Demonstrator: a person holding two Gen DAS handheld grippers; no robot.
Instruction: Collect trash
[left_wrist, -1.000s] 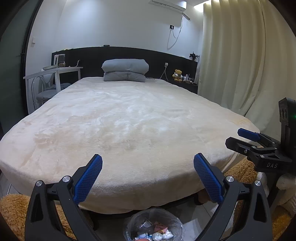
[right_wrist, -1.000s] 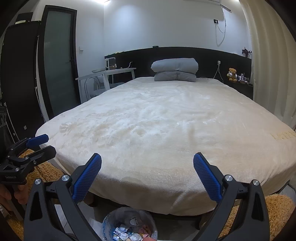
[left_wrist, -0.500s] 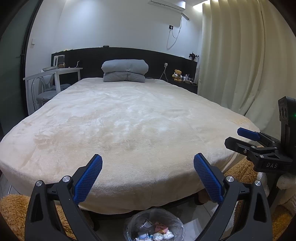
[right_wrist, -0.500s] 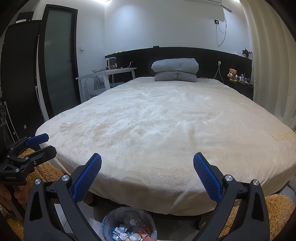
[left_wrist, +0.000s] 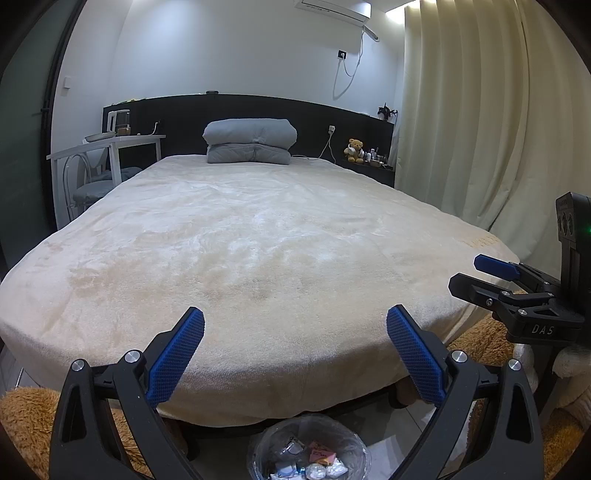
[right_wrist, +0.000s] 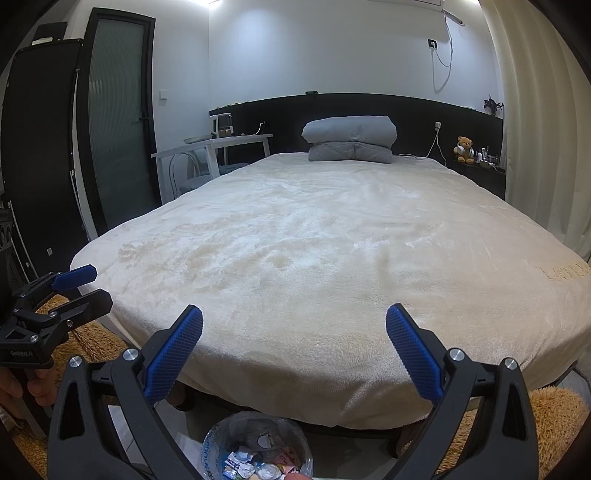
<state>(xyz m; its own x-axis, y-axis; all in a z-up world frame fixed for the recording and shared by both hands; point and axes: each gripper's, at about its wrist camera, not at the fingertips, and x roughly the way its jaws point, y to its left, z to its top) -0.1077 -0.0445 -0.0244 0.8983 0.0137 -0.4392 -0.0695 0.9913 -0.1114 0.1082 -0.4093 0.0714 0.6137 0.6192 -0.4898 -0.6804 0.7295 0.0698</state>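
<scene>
Black tongs (left_wrist: 295, 328), blue ribbed pads (left_wrist: 175, 363)

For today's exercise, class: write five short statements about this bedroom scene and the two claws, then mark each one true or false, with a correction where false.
1. Both the left claw and the right claw are open and empty. True.
2. The trash bin on the floor is empty. False: wrappers and crumpled paper lie in it.
3. Folded grey bedding sits at the head of the bed. True.
4. A teddy bear lies in the middle of the bed. False: it sits on the ledge beside the headboard.
5. Trash is scattered over the bed cover. False: none shows.
</scene>
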